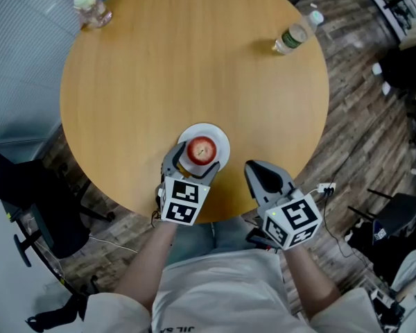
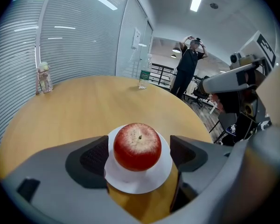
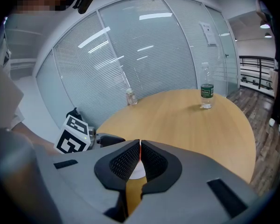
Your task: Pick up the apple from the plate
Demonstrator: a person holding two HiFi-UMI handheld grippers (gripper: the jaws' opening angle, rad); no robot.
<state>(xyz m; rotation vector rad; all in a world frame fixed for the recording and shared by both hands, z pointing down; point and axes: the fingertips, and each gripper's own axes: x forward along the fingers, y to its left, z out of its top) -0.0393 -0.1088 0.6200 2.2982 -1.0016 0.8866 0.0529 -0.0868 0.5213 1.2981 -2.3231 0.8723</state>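
Table point(image 1: 194, 61): round, pale wood, over dark plank flooring.
Plate point(image 1: 222, 139): small, white, close to the table's near edge, just left of its middle.
Apple point(image 1: 202, 149): red with a pale patch round the stem, upright in the middle of the plate, stem up.
Left hand-held gripper point(image 1: 192, 165): tilted down over the near edge, jaws spread wide to either side of the apple; in the left gripper view point(image 2: 140, 153) a dark ribbed pad on each flank of the fruit, a slim gap showing on both sides, neither pressing it.
Right hand-held gripper point(image 1: 267, 179): beside the plate to the right, at the near edge, apart from plate and apple; jaws pressed together with only a hairline slit, nothing gripped point(image 3: 140, 160).
Bottle point(image 1: 291, 38): clear plastic, green label, standing near the far right edge.
Jar point(image 1: 91, 7): small, clear, at the far left edge.
Background: a person point(image 2: 189, 64) standing beyond the table, arms raised to the head.
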